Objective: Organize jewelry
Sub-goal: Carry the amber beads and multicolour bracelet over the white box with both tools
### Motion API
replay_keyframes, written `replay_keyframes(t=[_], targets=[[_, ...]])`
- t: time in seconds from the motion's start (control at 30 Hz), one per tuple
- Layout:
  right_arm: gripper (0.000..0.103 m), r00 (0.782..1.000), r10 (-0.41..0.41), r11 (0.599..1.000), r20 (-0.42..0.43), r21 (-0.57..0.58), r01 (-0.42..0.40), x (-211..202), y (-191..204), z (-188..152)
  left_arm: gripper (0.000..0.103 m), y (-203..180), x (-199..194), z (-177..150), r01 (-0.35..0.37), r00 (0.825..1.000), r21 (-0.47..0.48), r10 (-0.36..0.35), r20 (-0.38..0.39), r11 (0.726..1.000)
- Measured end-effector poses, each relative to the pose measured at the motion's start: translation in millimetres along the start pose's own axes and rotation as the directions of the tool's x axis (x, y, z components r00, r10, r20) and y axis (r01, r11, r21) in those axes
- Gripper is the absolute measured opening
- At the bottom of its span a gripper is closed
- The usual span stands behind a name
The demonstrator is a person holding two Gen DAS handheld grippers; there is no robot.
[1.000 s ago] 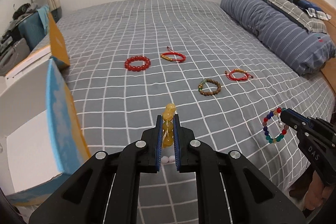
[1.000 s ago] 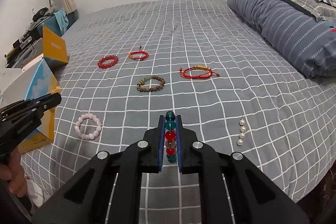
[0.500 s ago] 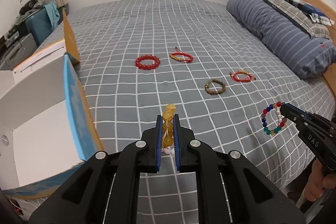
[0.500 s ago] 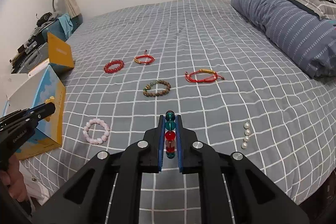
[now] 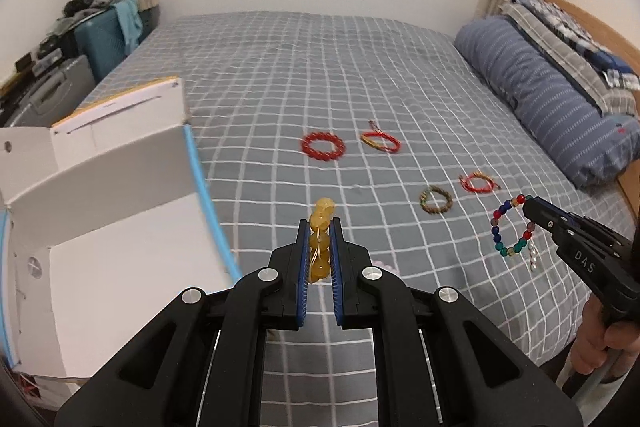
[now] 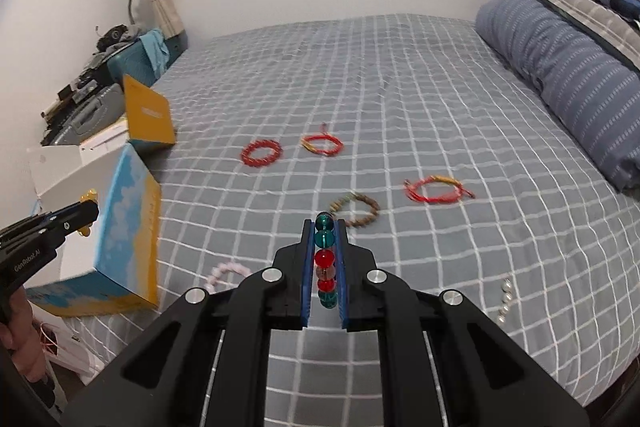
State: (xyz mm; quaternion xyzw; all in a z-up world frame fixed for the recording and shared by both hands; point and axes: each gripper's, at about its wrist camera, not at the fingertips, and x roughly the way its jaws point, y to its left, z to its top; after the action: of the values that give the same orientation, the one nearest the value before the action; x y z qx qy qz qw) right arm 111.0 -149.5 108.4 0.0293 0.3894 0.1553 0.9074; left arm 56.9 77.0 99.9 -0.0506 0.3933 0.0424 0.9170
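Standing at the foot of the bed, I noted both grippers held raised above the grey checked bedspread, each pointing toward the far wall. The left gripper was level, its jaws clamped together on a yellow bead bracelet, which stood upright between the blue pads and rose just past the fingertips. It hung beside the open white box at the left edge of the bed. In the right wrist view the same gripper showed at the far left, in front of the box's blue and yellow side, with a hand beneath it.

The right gripper was likewise level, its jaws pressed on a multicoloured bead bracelet. In the left wrist view that bracelet hung as an open ring from the gripper's tip.

Lying on the bedspread were a red bead bracelet, a red and gold cord bracelet, a second red cord bracelet, a brown wooden bead bracelet, a pink bead bracelet and a short pearl strand. All were well apart from one another.
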Motion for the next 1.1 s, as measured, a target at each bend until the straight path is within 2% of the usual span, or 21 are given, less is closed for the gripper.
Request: replay_keyframes(t=[0.3,0.57,0.67,0.83,1.1], targets=[[0.009,0.996,0.085,0.993,0.023,-0.081,-0.083,4.3,65.2,33.3,0.009,63.8,-26.3,0.4,-0.090,0.996,-0.092,0.092,0.012,0.992],[0.009,0.983,0.179,0.967,0.033,-0.187,-0.170,4.1,151.1,53.0,0.009,144.2,-47.4,-15.0,-0.214,0.976,-0.210,0.219,-0.001,0.954],[0.009,0.978,0.203,0.953,0.047,-0.237,-0.186,2.3,184.0,49.5,0.009,171.6,-51.5,-25.9,-0.256,0.965,-0.255,0.261,-0.012,0.933],[0.009,0.966,0.258,0.928,0.022,-0.284,-0.242,8.7,234.4,40.2,0.009,209.1,-59.0,-48.3,-0.314,0.947,-0.312,0.319,-0.036,0.897],[0.009,0.955,0.292,0.901,-0.040,-0.323,-0.289,32.4,292.0,16.1,0.009,242.1,-54.1,-76.0,-0.361,0.931,-0.344,0.354,-0.085,0.867]])
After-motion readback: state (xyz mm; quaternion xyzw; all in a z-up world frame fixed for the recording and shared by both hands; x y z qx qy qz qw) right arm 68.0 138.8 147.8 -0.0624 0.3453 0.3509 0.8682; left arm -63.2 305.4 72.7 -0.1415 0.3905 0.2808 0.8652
